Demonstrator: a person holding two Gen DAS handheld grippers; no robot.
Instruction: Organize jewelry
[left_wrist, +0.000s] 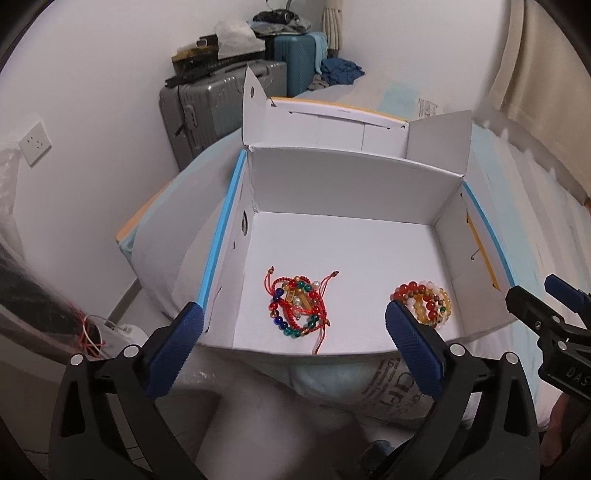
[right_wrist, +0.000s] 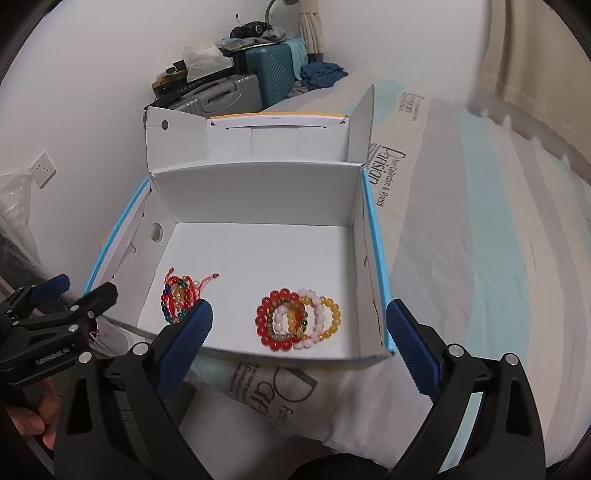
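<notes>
Blue-padded fingers of the left gripper (left_wrist: 293, 325) frame the near foreground, spread wide apart and holding nothing; the right gripper (right_wrist: 297, 323) stands likewise, jaws apart and empty, both short of the near wall of the box (left_wrist: 347, 173). Inside, on the white floor, lie two groups of jewelry, well apart. Toward the left wall: a tangle of red cord bracelets (left_wrist: 297, 308) with coloured beads and loose knotted tails. Toward the right wall: a stack of beaded bracelets (right_wrist: 297, 319), red, brown, pink and yellow rings overlapping. Both groups appear light and limp; the round beads are probably smooth and may roll or slip between pads. Cords likely snag on each other, so lifting one may drag the rest. A pinch across a single strand, at a ring's outer edge, seems safest. The open-lidded box rests on a bed (right_wrist: 480, 258).
</notes>
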